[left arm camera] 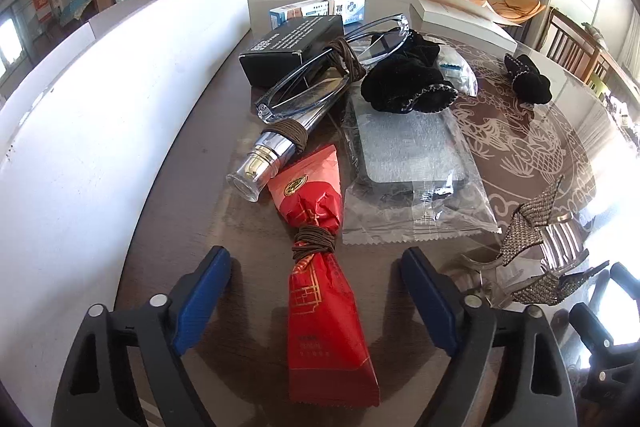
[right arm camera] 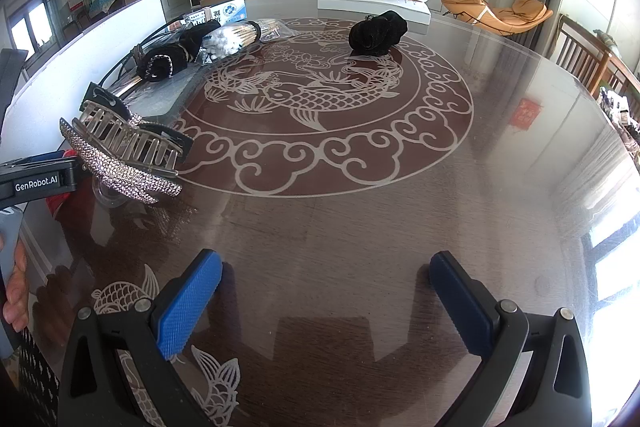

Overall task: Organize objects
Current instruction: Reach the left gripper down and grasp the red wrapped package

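Left gripper [left arm camera: 316, 291]: jaws stood wide apart, low over the table [left arm camera: 192, 195], blue pads [left arm camera: 202, 301] facing inward, nothing clamped between them. Right gripper [right arm camera: 326, 301]: jaws likewise spread wide above the same table, holding nothing, pads [right arm camera: 188, 305] just off its glass. Left hand [right arm camera: 16, 291]: fingers were wrapped round the left gripper's handle, at the table's near edge.

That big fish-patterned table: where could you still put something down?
Bare glass lies ahead of the right gripper, from the fish medallion to the near edge. The left side is crowded: red packet, glasses, rhinestone hair clip.
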Demonstrator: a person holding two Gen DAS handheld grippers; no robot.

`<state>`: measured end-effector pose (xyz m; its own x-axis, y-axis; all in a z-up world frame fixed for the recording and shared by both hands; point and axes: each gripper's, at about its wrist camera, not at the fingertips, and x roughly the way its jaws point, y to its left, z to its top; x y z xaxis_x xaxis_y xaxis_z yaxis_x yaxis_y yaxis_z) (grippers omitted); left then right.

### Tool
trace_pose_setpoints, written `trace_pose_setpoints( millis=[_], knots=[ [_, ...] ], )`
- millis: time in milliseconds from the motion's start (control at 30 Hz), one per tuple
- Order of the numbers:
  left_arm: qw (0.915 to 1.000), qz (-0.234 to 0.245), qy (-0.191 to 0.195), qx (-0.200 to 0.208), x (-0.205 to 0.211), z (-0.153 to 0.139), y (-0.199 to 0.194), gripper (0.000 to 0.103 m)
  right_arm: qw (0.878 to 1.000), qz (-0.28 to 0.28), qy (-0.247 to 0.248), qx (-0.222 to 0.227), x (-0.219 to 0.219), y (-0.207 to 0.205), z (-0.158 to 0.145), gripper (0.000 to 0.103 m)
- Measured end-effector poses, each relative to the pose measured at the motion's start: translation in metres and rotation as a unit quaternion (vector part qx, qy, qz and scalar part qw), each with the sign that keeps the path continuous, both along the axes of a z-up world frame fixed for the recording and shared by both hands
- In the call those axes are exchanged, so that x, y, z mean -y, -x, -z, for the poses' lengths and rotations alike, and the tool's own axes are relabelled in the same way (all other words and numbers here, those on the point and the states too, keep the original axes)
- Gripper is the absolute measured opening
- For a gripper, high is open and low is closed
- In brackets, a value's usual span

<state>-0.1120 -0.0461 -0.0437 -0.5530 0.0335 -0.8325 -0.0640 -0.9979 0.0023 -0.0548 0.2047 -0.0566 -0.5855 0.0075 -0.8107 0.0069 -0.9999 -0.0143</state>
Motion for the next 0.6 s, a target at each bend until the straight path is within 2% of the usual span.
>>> trace_pose_setpoints(
  millis=[33,67,100,300,333,400,433,500,600],
  knots=[
    [1.0,0.003,-0.001,-0.004,-0.001,-0.003,-0.002,0.045,1.0,0.0,0.0,0.0,0.0,0.0,0.0,0.103],
    [1.0,0.005,-0.001,-0.005,-0.001,-0.004,-0.004,0.032,1.0,0.0,0.0,0.0,0.0,0.0,0.0,0.103],
    [1.0,0.006,-0.004,-0.004,0.0,-0.005,-0.006,0.023,1.0,0.0,0.0,0.0,0.0,0.0,0.0,0.103],
    [0.9993,0.01,-0.032,-0.019,0.008,-0.005,-0.04,0.019,1.0,-0.017,0.002,0.011,-0.001,0.003,-0.001,0.103],
    [0.999,0.013,-0.036,-0.022,0.009,-0.004,-0.048,0.019,0.999,-0.036,0.005,0.018,-0.002,0.005,-0.002,0.103],
    [0.9986,0.019,-0.042,-0.026,0.012,-0.004,-0.062,0.019,0.995,-0.09,0.045,0.014,-0.006,0.005,-0.007,0.103],
    [0.9985,0.022,-0.042,-0.027,0.013,-0.004,-0.069,0.019,0.99,-0.124,0.061,0.007,-0.007,0.005,-0.012,0.103],
    [0.998,0.029,-0.048,-0.029,0.014,-0.004,-0.079,0.018,0.977,-0.208,0.054,0.005,0.002,0.008,-0.023,0.103],
    [0.996,0.036,-0.076,-0.031,0.018,-0.003,-0.089,0.018,0.944,-0.329,-0.017,-0.004,0.028,0.014,-0.037,0.103]
  ],
)
